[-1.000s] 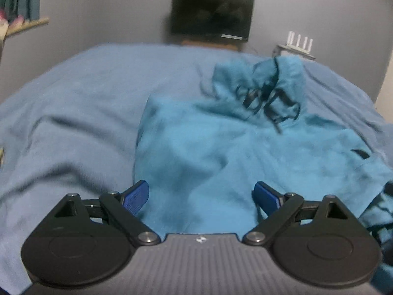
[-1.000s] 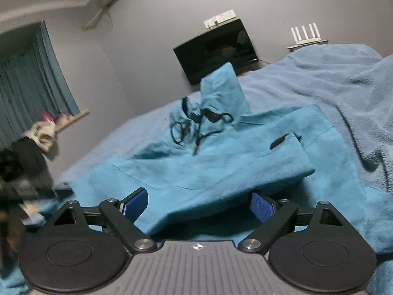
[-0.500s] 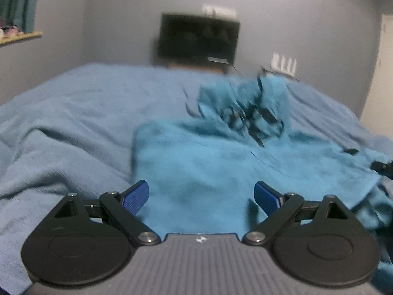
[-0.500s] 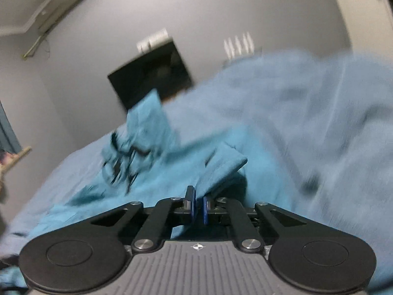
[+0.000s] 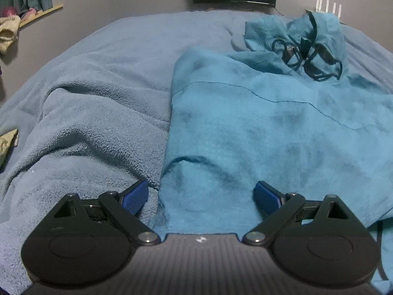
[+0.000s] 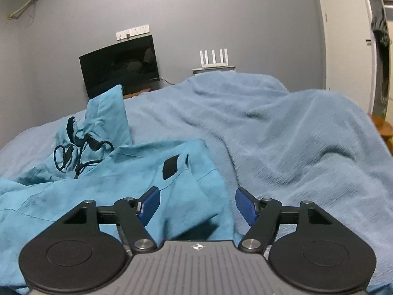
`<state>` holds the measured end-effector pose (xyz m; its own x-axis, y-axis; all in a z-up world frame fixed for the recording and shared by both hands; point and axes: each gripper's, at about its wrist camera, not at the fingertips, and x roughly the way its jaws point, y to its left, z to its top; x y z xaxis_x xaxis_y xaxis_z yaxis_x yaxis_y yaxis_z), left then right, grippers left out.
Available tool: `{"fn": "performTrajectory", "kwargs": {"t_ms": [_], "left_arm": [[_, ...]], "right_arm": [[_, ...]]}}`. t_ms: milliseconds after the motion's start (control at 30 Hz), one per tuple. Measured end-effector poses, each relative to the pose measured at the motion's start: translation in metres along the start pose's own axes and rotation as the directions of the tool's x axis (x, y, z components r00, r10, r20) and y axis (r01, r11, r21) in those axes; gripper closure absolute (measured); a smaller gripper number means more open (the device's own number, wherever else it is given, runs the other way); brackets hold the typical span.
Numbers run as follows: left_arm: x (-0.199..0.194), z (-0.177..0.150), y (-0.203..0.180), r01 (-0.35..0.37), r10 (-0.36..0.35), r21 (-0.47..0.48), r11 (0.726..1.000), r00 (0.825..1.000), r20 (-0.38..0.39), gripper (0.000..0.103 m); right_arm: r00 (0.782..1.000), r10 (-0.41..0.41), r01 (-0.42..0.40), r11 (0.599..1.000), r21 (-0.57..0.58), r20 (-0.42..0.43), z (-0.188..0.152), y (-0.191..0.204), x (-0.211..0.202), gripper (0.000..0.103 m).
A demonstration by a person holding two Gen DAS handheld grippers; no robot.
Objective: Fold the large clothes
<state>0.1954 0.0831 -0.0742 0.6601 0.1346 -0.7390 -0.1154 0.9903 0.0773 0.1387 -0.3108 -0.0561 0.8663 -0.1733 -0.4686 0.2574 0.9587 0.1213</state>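
We see a big bed (image 5: pixel 93 103) w/ a soft grey-blue blanket (image 6: pixel 282 132) all over it, bumpy in spots. On top lies a big teal hoodie (image 5: pixel 258 123), spread out flat on the blanket. Its hood (image 5: pixel 316 34) sits at the far end, bunched up, w/ dark strings (image 5: pixel 307 59) curled on it. In the right view the same hoodie (image 6: pixel 103 186) fills the low left part, and a sleeve lies folded across the body w/ a small black patch (image 6: pixel 171 166) on it.

Behind the bed we see a grey wall, a dark screen (image 6: pixel 119 67) and a small white box w/ sticks on top (image 6: pixel 213 60).

The left hand-held gripper (image 5: pixel 201 194) is wide apart. It has hold of nothing. Its left blue pad (image 5: pixel 136 195) is over the blanket, just beside the hoodie's left edge, and the other pad is over the hoodie's near hem.

The right hand-held gripper (image 6: pixel 197 205) is spreading its jaws now, approx. two thirds of the way. The hoodie's right edge shows between them but we see no pad pressing on it.
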Motion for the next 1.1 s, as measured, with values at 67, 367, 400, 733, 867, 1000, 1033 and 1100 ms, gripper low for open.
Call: {"fn": "performTrajectory", "kwargs": {"t_ms": [67,367,400,733,867,1000,1033,1100], "left_arm": [[0.002,-0.001,-0.003,-0.015,0.015,0.015,1.000,1.000,-0.002,0.009],[0.005,-0.004,-0.006,-0.048,0.049,0.055,0.997,0.999,-0.003,0.009],[0.006,-0.004,-0.006,-0.050,0.051,0.056,0.997,0.999,-0.004,0.009],[0.009,-0.006,-0.002,-0.056,0.056,0.053,0.997,0.998,0.003,0.007],[0.003,-0.009,-0.004,-0.071,0.069,0.068,0.995,0.997,0.027,0.007],[-0.019,-0.015,-0.008,-0.049,0.037,0.094,0.994,0.991,0.128,0.007],[-0.027,-0.017,-0.009,-0.041,0.023,0.101,0.994,0.986,0.168,0.007],[-0.046,-0.024,-0.011,-0.001,-0.031,0.130,0.991,0.969,0.244,0.006]], "right_arm": [[1.000,-0.017,0.017,1.000,-0.006,0.004,0.002,-0.001,-0.002,0.032],[0.999,-0.051,0.052,0.997,-0.056,0.017,0.004,0.003,0.000,0.028],[0.998,-0.058,0.058,0.997,-0.056,0.005,0.003,0.003,0.004,0.028],[0.976,-0.144,0.145,0.989,-0.005,-0.166,-0.014,-0.015,0.040,0.031],[0.975,-0.161,0.156,0.987,-0.039,-0.156,-0.019,-0.009,0.041,0.031],[0.977,-0.154,0.153,0.988,-0.021,-0.147,-0.019,-0.012,0.037,0.032],[0.978,-0.152,0.151,0.988,-0.015,-0.143,-0.018,-0.018,0.034,0.032],[0.983,-0.143,0.145,0.989,0.002,-0.114,-0.018,-0.019,0.027,0.030]]}}
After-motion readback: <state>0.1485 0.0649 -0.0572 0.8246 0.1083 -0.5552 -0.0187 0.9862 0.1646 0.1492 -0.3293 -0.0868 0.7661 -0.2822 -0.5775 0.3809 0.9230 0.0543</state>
